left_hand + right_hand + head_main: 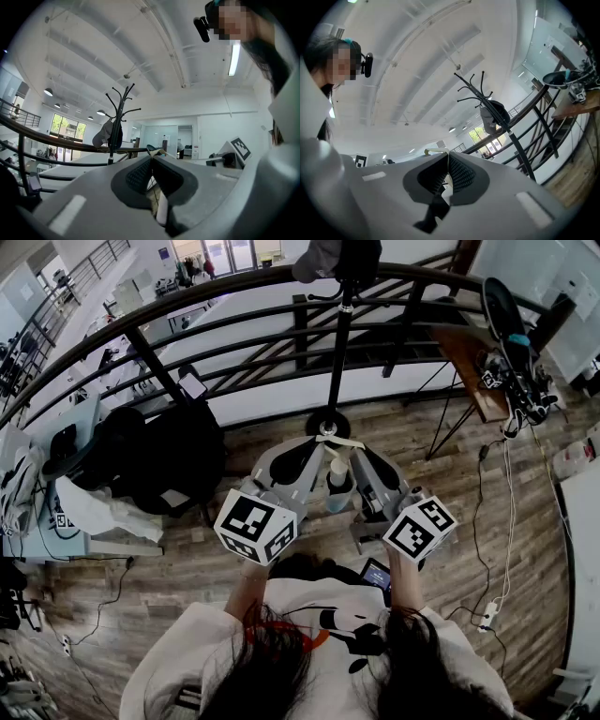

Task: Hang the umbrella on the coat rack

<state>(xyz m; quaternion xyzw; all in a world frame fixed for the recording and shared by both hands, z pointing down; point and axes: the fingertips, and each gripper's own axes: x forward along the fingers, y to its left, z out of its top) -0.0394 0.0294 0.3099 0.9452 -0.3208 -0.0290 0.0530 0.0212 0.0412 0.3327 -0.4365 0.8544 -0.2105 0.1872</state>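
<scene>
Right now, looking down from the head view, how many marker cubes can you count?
2. One marker cube sits left of centre, the other right of centre, on either side of the umbrella. None seems hidden.

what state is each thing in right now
left hand-held gripper: shut on the strap
right hand-held gripper: shut on the same strap
strap: pulled out between the two jaw tips
umbrella: folded, hanging below the strap, not on the rack
coat rack: upright by the railing, hooks partly taken
cap: hung on the coat rack
</scene>
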